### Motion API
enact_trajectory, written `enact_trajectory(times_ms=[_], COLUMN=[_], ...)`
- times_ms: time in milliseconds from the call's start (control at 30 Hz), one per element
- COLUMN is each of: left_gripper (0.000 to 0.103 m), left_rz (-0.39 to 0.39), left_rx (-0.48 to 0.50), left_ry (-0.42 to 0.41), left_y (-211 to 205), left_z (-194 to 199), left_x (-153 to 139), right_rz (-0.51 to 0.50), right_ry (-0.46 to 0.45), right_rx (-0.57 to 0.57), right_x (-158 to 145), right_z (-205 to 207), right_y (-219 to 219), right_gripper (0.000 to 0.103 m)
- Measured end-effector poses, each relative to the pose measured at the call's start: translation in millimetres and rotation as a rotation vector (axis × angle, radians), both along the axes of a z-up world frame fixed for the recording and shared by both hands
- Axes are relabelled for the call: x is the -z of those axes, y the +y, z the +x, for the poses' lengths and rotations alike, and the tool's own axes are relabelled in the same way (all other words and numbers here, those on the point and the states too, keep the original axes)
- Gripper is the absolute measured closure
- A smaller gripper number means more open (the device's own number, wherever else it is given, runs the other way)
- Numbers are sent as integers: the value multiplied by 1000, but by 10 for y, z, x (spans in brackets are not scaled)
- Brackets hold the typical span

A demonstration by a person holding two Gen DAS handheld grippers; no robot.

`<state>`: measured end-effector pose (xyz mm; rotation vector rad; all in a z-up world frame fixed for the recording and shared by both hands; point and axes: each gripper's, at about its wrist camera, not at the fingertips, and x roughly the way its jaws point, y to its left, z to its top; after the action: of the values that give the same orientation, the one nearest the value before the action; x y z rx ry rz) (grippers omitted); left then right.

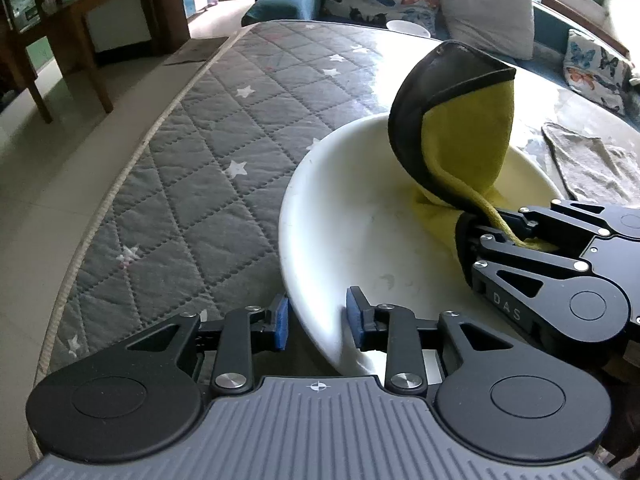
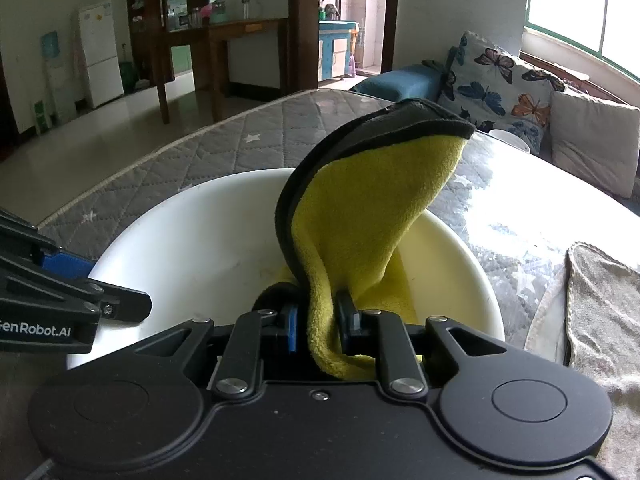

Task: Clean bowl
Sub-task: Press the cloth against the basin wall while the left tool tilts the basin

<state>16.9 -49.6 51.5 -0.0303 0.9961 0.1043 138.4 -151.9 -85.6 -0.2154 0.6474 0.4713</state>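
A wide white bowl (image 1: pixel 340 220) stands on a table under a grey quilted cover (image 1: pixel 208 152). My left gripper (image 1: pixel 318 320) straddles the bowl's near rim, one blue pad outside and one inside, shut on the rim. From the right wrist view, the left gripper (image 2: pixel 86 284) holds the bowl (image 2: pixel 200 240) at its left edge. My right gripper (image 2: pixel 316 328) is shut on a yellow cloth with a black backing (image 2: pixel 360 208). The cloth (image 1: pixel 464 136) stands up in a fold, its lower part resting inside the bowl. The right gripper (image 1: pixel 492 228) reaches over the bowl's right side.
A crumpled grey towel (image 1: pixel 592 168) (image 2: pixel 600 300) lies on the table right of the bowl. A small white cup (image 1: pixel 408 28) sits at the far edge. Butterfly cushions (image 2: pixel 492 76) and a sofa lie beyond. The table's left edge (image 1: pixel 120 184) drops to a tiled floor.
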Motion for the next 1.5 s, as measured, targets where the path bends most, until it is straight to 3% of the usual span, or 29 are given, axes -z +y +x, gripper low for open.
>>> enact_trajectory(times_ms=[467,1500], left_gripper=[65,60], left_rz=[148,266], left_rx=[-2,-20], left_ry=[-13,14], left_y=[-231,-472], left_z=[2,38], left_x=[32,59], right_rz=[48,77], right_ry=[-11,-18], right_rx=[-10,-6], right_x=[15,21], right_z=[-2,-3], right_y=[-78,-112], right_gripper=[82,82])
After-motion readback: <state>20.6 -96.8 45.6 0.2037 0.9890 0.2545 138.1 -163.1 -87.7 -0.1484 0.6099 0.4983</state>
